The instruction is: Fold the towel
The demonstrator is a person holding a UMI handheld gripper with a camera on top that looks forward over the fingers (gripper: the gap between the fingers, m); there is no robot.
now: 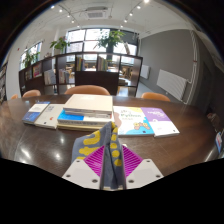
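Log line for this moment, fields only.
gripper: shut on towel | towel: pinched between pads, lifted | table: books beyond | fold: not done

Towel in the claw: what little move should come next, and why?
Probably lower the claw gently toward the bare table. Both pads look pressed on the bunched towel, and the books lie just beyond, so the fold needs clear room short of them.
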